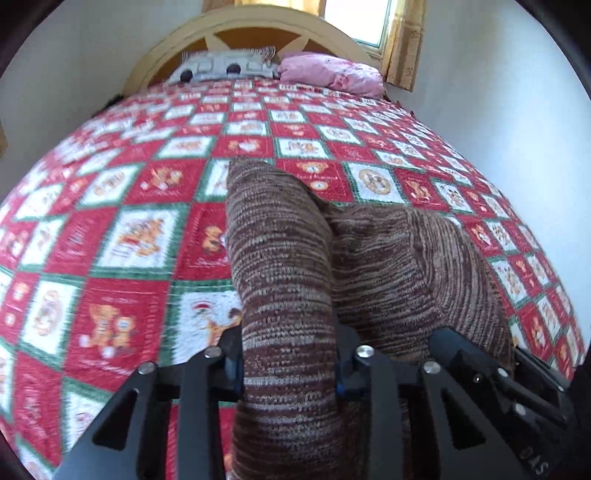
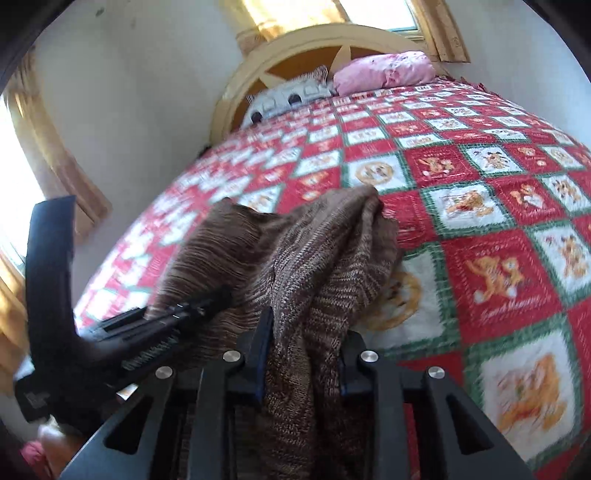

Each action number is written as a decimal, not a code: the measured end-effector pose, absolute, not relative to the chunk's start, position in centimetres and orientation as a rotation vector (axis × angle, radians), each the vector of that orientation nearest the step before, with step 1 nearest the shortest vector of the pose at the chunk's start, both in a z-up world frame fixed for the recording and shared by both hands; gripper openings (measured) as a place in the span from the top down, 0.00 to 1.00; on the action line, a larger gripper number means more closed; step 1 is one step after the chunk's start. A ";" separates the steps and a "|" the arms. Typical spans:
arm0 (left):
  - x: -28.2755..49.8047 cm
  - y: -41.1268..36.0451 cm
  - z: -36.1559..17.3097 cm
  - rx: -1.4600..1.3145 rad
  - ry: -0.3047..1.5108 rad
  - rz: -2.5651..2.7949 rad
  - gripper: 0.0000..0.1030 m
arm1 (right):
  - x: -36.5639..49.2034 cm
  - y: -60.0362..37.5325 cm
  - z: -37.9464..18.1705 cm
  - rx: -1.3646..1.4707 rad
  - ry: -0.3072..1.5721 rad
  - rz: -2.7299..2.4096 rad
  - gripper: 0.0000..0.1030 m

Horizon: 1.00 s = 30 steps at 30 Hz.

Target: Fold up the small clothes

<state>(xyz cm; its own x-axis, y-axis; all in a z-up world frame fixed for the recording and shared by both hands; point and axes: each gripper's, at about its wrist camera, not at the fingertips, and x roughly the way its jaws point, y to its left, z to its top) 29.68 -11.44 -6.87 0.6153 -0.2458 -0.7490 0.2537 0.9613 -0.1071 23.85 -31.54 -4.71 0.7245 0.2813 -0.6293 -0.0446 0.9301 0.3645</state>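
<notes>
- The knitted garment [image 1: 280,258] lies on the bedspread [image 1: 122,236], near its foot end.
- Two pillows [image 1: 332,70] lie behind it, against the headboard [image 1: 236,33].

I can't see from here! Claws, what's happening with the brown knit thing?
Left claw shut on brown knit garment. Right claw shut on it too. Garment bunched over checkered bedspread. Nothing blocking.

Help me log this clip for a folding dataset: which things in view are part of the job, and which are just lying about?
Part of the job:
- brown knitted garment
- left gripper, jaws shut on it
- right gripper, jaws shut on it
- patchwork bedspread, the work surface

Just lying about:
- pink pillow
- grey patterned pillow
- headboard
- curtains
</notes>
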 end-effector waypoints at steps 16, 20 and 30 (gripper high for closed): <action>21.6 -4.8 -6.3 0.045 0.970 -0.273 0.69 | 15.0 -27.4 -4.4 0.630 0.805 0.351 0.73; 21.3 -4.5 -8.4 0.034 0.998 -0.262 0.53 | 14.0 -25.9 -5.4 0.543 0.831 0.296 0.73; 23.0 -2.5 -10.3 -0.128 1.024 -0.267 0.24 | 17.8 -27.2 -6.4 0.519 0.895 0.217 0.35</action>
<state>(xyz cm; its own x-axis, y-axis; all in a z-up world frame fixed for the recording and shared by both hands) 22.96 -2.50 -10.28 0.4910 -0.2789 -0.8253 0.1598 0.9601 -0.2294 17.75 -27.24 -6.40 0.6141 0.3898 -0.6862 0.0327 0.8562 0.5156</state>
